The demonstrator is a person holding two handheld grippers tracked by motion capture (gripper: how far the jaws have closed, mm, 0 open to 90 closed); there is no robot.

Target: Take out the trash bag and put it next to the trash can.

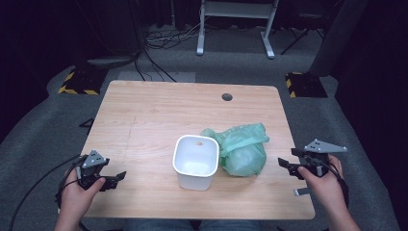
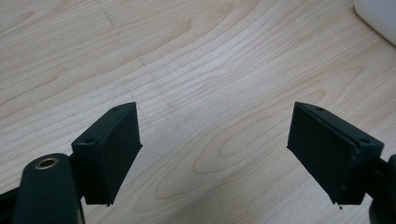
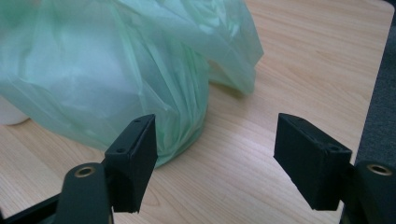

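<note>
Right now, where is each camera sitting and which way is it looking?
High view: above the person's side, looking forward and down at the table, both hands, left gripper and right gripper.
Left gripper view: rides the left gripper, facing bare wood and the white bin; open jaws show.
Right gripper view: rides the right gripper, facing the green bag.
Shared: the bag and bin appear in the high view too.

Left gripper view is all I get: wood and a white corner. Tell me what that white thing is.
Observer: A white bin, open top, standing upright mid-table.
Operator: Report what's beside it.
Observer: A green bag, bunched up, against the bin's right side.
Operator: Give me the right gripper's state.
Observer: The right gripper is open, holding nothing, and aimed at the bag from the table's right edge.
</note>
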